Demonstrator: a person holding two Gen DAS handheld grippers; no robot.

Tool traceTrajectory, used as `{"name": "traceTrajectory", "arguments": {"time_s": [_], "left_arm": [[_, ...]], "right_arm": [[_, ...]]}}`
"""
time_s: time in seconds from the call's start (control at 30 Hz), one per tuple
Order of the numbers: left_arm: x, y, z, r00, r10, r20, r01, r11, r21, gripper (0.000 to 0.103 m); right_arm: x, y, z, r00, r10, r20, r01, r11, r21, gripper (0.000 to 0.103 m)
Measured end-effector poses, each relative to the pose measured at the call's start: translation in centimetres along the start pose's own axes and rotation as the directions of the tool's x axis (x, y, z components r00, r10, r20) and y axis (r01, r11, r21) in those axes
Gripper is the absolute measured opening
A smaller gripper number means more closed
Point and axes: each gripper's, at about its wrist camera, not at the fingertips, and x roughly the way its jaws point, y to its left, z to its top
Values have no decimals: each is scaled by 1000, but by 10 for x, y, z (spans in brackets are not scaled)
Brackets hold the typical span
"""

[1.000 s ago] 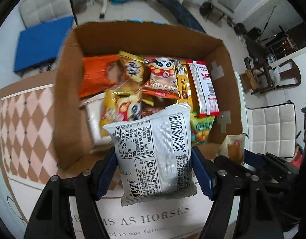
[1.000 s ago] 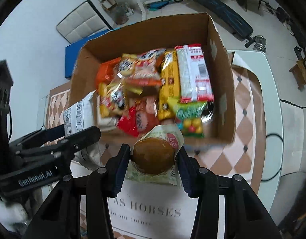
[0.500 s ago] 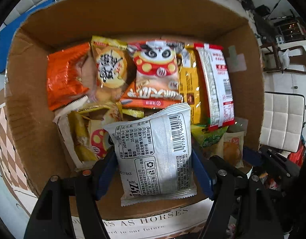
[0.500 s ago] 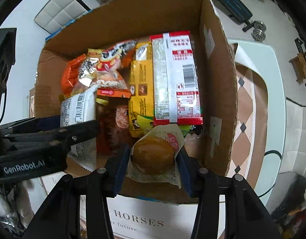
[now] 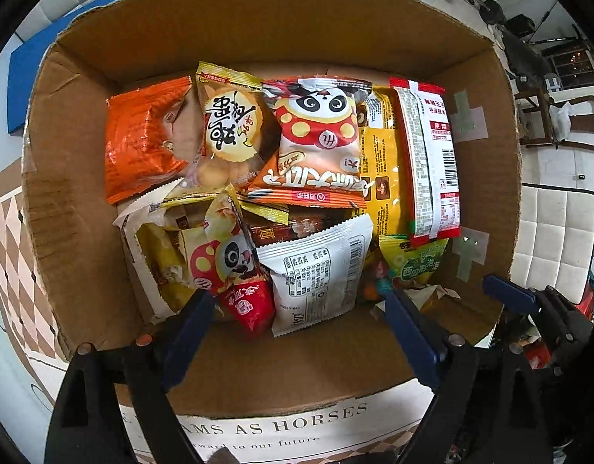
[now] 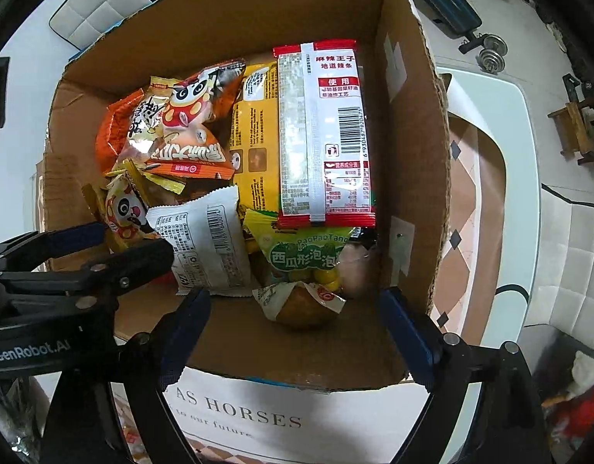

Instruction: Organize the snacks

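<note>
A cardboard box (image 5: 76, 201) (image 6: 412, 147) holds several snack packs. The white snack pack (image 5: 316, 274) (image 6: 211, 247) lies in the box's near part, free of any gripper. The clear-wrapped brown bun (image 6: 300, 305) lies in the near right corner; its wrapper shows in the left wrist view (image 5: 428, 295). My left gripper (image 5: 297, 309) is open and empty just above the white pack. My right gripper (image 6: 293, 317) is open and empty above the bun. The left gripper also shows in the right wrist view (image 6: 99, 247).
In the box lie an orange pack (image 5: 142, 139), panda packs (image 5: 320, 143), a yellow pack (image 6: 258, 147), a long red-and-white pack (image 5: 428, 162) (image 6: 324, 131) and a green candy bag (image 6: 304, 255). The box stands on a checkered table (image 6: 474, 178). White padded seats (image 5: 552, 239) stand around.
Both grippers have moved forward over the box and opened. The white pack and the bun have dropped out of them into the box's near part.
</note>
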Motion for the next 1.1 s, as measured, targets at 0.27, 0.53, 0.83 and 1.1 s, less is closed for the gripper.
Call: {"name": "traceTrajectory", "arguments": {"time_s": [0.27, 0.53, 0.83, 1.1], "left_arm": [[-29, 7, -20, 995, 20, 102, -17, 999, -30, 91], [-61, 15, -63, 964, 83, 254, -72, 996, -52, 91], [-88, 10, -110, 907, 134, 399, -114, 991, -73, 91], [-134, -4, -172, 820, 161, 550, -140, 987, -82, 91]], "right_arm": [[-15, -2, -7, 999, -16, 51, 16, 1000, 16, 94], [-47, -2, -27, 983, -58, 173, 57, 998, 13, 94], [-77, 4, -70, 952, -71, 299, 74, 997, 1, 94], [-119, 13, -127, 910, -62, 410, 75, 997, -16, 94]]}}
